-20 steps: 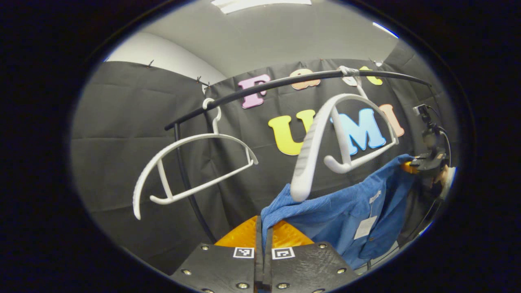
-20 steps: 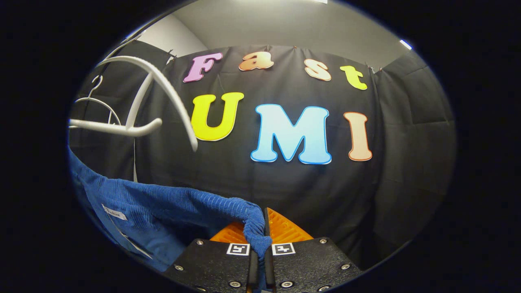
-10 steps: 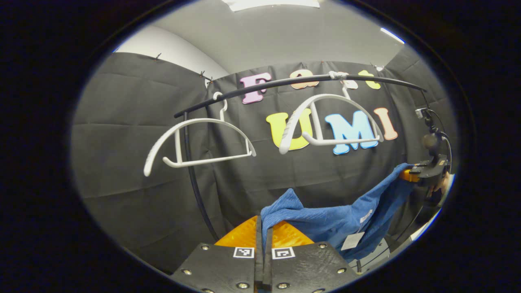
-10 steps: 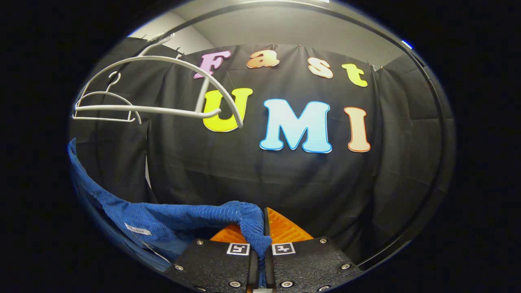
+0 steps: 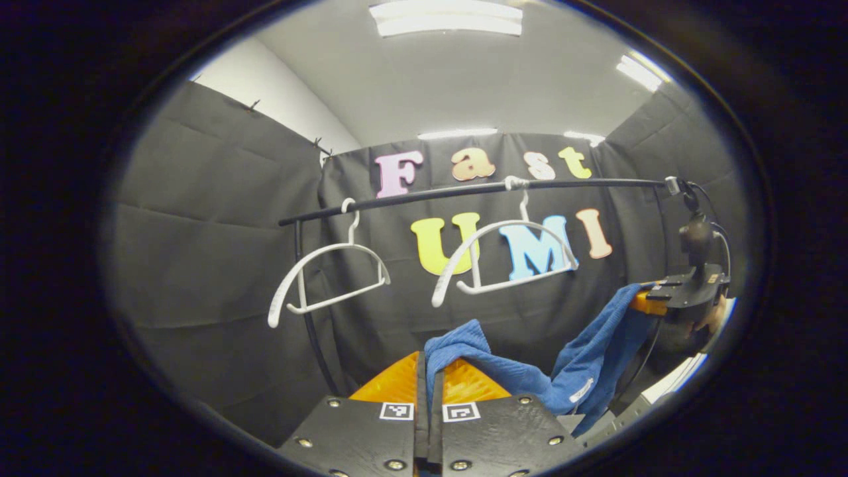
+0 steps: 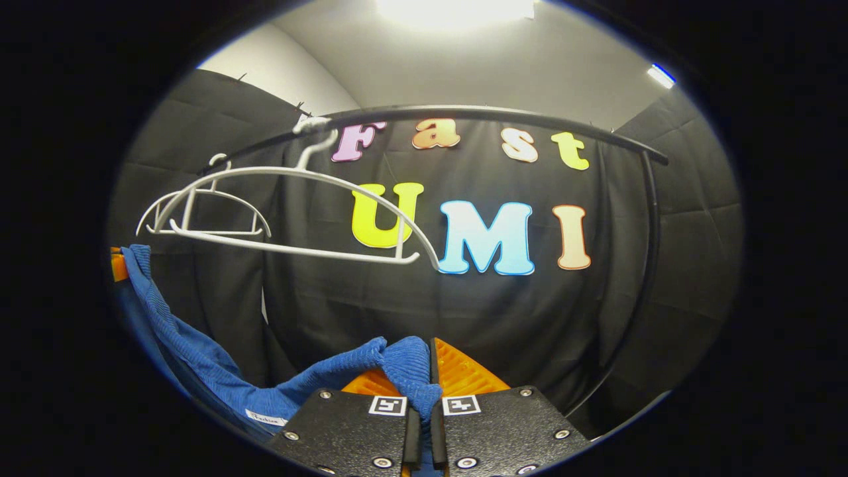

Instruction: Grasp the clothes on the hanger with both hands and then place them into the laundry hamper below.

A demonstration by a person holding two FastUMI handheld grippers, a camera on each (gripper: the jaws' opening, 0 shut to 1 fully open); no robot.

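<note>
A blue ribbed garment (image 5: 530, 371) hangs slack between my two grippers, off the hangers. My left gripper (image 5: 429, 371) is shut on one end of it, the cloth bunched between the fingers. My right gripper (image 6: 429, 361) is shut on the other end (image 6: 404, 364), and it also shows far right in the left gripper view (image 5: 652, 303). The cloth (image 6: 179, 344) sags away to the left in the right gripper view. Two bare white hangers (image 5: 328, 278) (image 5: 507, 262) hang from the black rail (image 5: 464, 191) above and behind.
The rail's upright posts (image 5: 311, 318) (image 6: 646, 265) stand at either end. Black cloth walls close the booth on three sides. A hand (image 5: 712, 318) holds the right gripper at the far right of the left gripper view.
Both grippers have dropped and pulled back from the rail with the garment, so the hangers look smaller and higher. The nearer hanger has swung back level. The cloth sags more between the grippers.
</note>
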